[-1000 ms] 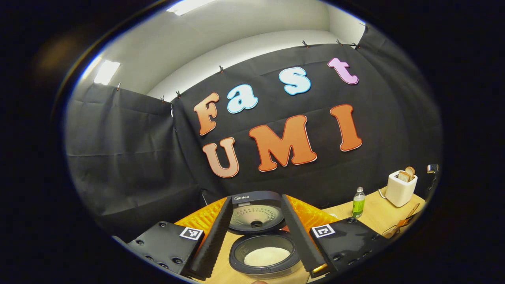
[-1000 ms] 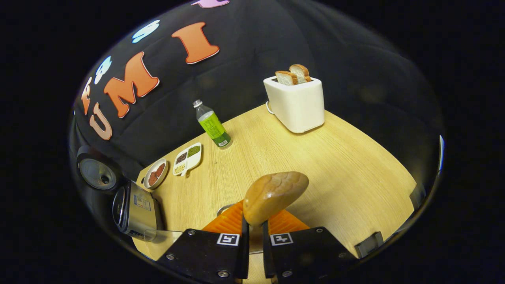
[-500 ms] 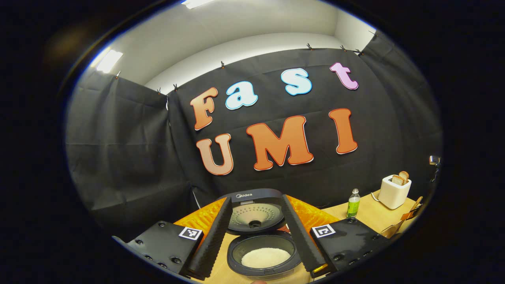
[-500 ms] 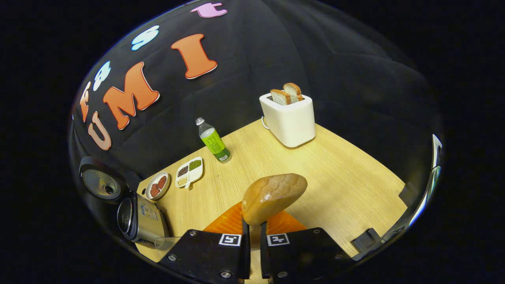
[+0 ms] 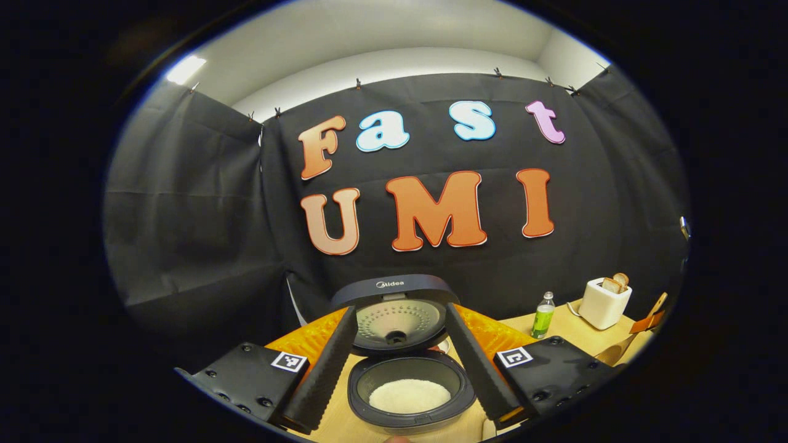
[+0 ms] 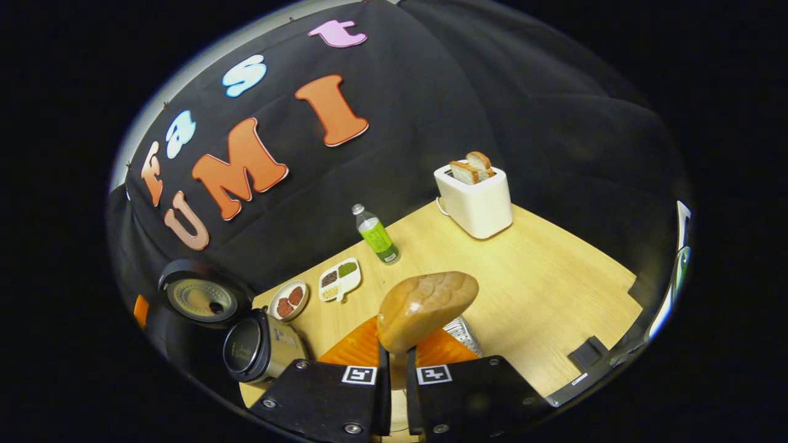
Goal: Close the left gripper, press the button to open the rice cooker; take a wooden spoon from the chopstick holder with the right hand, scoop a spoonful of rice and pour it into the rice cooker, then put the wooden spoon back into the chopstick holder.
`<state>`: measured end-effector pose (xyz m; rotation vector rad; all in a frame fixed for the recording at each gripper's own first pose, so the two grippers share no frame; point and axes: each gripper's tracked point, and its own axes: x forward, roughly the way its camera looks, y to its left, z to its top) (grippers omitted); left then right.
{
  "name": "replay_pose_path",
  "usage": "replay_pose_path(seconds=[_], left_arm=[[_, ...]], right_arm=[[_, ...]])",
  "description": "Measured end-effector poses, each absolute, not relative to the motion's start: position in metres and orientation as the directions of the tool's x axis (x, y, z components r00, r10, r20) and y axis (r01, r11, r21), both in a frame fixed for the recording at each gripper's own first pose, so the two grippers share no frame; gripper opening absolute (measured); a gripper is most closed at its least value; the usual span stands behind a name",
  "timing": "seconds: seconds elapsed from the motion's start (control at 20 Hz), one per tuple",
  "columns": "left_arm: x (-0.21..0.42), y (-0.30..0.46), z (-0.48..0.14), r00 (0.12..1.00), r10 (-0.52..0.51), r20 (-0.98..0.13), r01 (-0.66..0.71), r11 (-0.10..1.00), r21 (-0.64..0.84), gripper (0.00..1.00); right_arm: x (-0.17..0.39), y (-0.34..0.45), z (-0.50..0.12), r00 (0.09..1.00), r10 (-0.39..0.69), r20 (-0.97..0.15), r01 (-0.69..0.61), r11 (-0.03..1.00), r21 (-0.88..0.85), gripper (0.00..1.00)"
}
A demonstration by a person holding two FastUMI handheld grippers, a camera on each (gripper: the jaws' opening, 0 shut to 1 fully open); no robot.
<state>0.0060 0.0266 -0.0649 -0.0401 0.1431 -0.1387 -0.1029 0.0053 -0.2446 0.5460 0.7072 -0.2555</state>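
Right gripper (image 6: pixel 394 375) clamps the wooden spoon (image 6: pixel 426 307), bowl jutting beyond its fingertips; left gripper (image 5: pixel 403 375) gapes before the open rice cooker (image 5: pixel 409 394).

Black cloth wall (image 5: pixel 184 234) behind a light wooden table (image 6: pixel 554 277), ceiling light (image 5: pixel 184 61) above

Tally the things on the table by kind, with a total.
Appliances: 2 (rice cooker, toaster)
Bottles: 1 (green bottle)
Dishes: 2 (round dish, divided tray)
Total: 5
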Motion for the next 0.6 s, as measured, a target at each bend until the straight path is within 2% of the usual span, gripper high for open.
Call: replay_pose_path(seconds=[0.25, 0.55, 0.6], left_arm=[[0.005, 0.038, -0.081, 0.970, -0.176, -0.166, 0.168, 0.984, -0.066, 0.88], [0.001, 0.062, -0.103, 0.960, -0.189, -0.208, 0.179, 0.982, -0.065, 0.88], [0.000, 0.067, -0.106, 0.959, -0.186, -0.212, 0.176, 0.982, -0.065, 0.96]], right_arm=[[-0.114, 0.060, -0.255, 0.725, 0.001, -0.689, 0.311, 0.892, 0.329, 0.10], [-0.117, 0.089, -0.277, 0.723, -0.091, -0.684, 0.199, 0.977, 0.081, 0.10], [-0.118, 0.091, -0.281, 0.725, -0.111, -0.680, 0.188, 0.981, 0.040, 0.10]])
